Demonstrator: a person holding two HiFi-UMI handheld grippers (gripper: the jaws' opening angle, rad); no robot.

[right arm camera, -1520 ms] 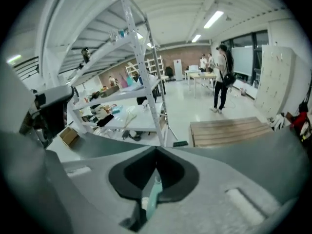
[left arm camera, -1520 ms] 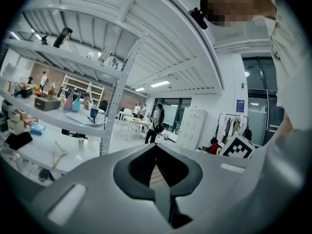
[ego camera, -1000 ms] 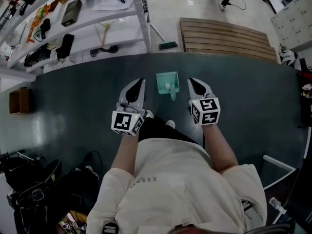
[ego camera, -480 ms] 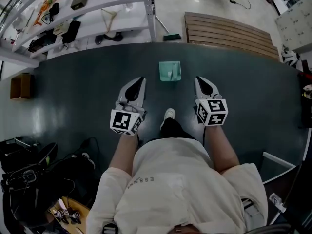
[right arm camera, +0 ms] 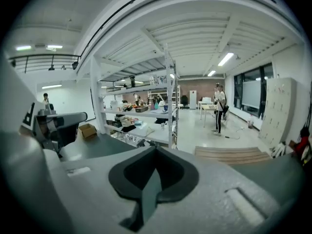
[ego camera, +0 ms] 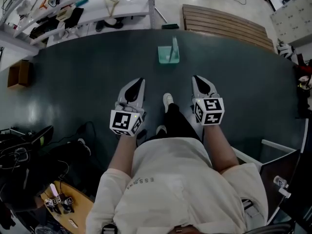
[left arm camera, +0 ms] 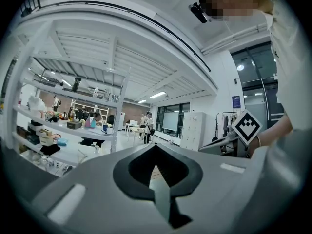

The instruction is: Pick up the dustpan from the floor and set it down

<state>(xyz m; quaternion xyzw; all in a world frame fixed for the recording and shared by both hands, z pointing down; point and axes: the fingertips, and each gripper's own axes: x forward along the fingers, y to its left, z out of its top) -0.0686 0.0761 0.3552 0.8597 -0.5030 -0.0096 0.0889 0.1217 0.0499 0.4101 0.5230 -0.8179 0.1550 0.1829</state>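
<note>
The teal dustpan [ego camera: 168, 54] stands on the dark floor mat [ego camera: 87, 77], ahead of the person's feet and between the lines of the two grippers. My left gripper [ego camera: 139, 81] is held level at waist height, shut and empty, well short of the dustpan. My right gripper [ego camera: 196, 78] is beside it at the same height, also shut with nothing in it. In the left gripper view the jaws [left arm camera: 156, 147] meet in a closed seam; the right gripper view shows the same at its jaws [right arm camera: 156, 151]. Neither gripper view shows the dustpan.
A white shelf rack [ego camera: 97, 9] full of tools runs along the top left. A wooden slatted platform [ego camera: 224, 26] lies at the top right. A cardboard box [ego camera: 18, 74] sits on the left, bags and cables [ego camera: 29, 155] at lower left. A person [right arm camera: 218, 106] stands far off.
The person has stepped back: the dustpan has slid up the head view, farther from both grippers. The grippers keep the same shut pose side by side.
</note>
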